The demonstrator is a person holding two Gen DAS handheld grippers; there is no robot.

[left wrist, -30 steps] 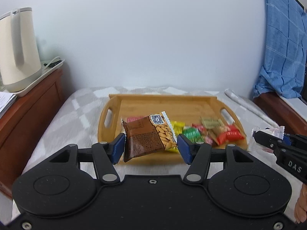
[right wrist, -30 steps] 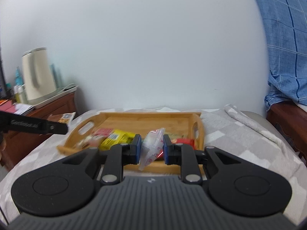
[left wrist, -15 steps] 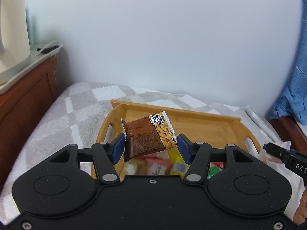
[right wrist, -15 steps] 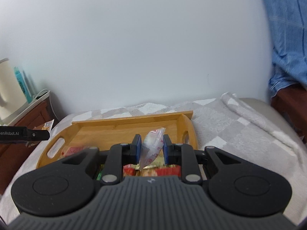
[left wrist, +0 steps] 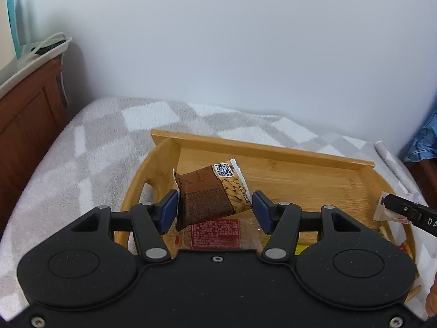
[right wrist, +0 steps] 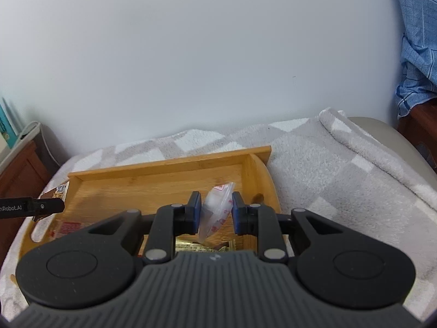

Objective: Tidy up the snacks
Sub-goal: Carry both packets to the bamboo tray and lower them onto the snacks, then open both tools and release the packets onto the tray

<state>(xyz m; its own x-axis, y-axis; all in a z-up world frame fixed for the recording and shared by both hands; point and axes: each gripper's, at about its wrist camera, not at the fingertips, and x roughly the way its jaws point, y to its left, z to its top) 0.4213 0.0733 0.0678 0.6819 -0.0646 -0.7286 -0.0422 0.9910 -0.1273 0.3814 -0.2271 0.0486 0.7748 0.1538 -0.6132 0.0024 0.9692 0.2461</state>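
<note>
The left tool (left wrist: pixel 214 207) gripped a brown almond snack packet (left wrist: pixel 210 194) between its blue pads, held above the left end of the bamboo tray (left wrist: pixel 273 150). The right tool (right wrist: pixel 217 213) was clenched on a clear wrapped candy (right wrist: pixel 217 207) over the tray's right end. Red and yellow snack packets (left wrist: pixel 215 233) lay in the tray, which sat on a grey checkered blanket (left wrist: pixel 95 142).

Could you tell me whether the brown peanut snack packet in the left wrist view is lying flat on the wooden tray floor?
No, the brown peanut snack packet is clamped between the left gripper's jaws, above the wooden tray.
</note>
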